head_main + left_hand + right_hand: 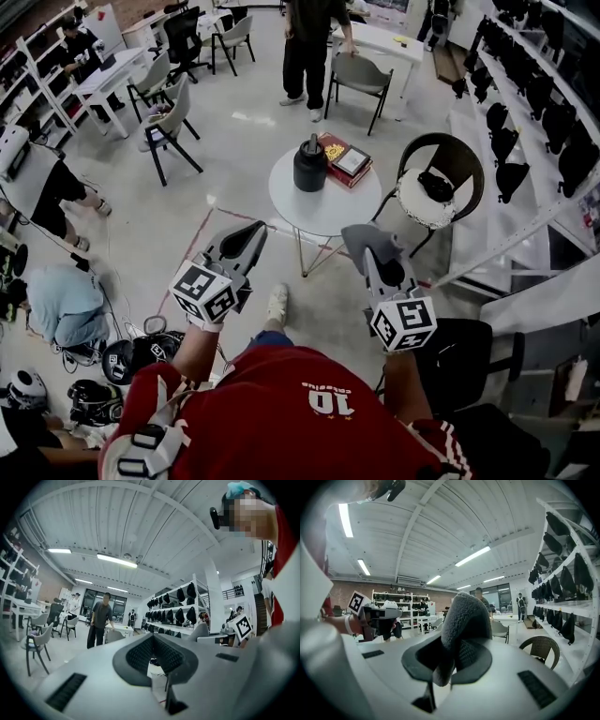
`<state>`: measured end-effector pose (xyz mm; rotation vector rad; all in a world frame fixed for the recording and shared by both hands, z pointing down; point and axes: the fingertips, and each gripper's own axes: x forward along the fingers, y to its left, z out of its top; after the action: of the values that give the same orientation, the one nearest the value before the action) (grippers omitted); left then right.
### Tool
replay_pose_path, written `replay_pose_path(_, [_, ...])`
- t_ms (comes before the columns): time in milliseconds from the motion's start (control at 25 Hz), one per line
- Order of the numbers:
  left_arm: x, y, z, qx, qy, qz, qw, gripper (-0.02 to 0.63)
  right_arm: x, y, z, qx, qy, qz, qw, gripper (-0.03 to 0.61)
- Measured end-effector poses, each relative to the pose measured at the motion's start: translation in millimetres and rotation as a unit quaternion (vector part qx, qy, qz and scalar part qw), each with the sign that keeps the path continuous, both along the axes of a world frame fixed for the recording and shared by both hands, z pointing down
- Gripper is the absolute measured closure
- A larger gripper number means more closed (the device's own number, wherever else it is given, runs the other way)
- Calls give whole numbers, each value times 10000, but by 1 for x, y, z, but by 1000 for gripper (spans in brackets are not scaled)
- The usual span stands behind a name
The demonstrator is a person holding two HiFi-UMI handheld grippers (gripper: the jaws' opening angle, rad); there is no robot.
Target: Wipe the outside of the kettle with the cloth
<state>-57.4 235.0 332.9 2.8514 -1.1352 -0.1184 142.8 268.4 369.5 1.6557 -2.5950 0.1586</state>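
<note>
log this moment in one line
phase: pre-wipe | left gripper: shut, empty | right gripper: shut on cloth | kettle: on table, untouched

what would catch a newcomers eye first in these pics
The right gripper is shut on a grey cloth, the left gripper shut and empty. Beyond them, a black kettle stands on a small round white table beside red books.
</note>
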Motion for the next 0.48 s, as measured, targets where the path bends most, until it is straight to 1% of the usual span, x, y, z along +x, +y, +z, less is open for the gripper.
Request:
replay_pose_path(320, [-18, -24, 7, -99, 20, -87, 9999, 606, -21, -27, 7, -149, -31, -125, 9998, 532])
replay_pose_path(480, [-28, -47, 12, -159, 28, -113, 9998, 606, -33, -48, 10, -209, -26, -167, 9996, 532])
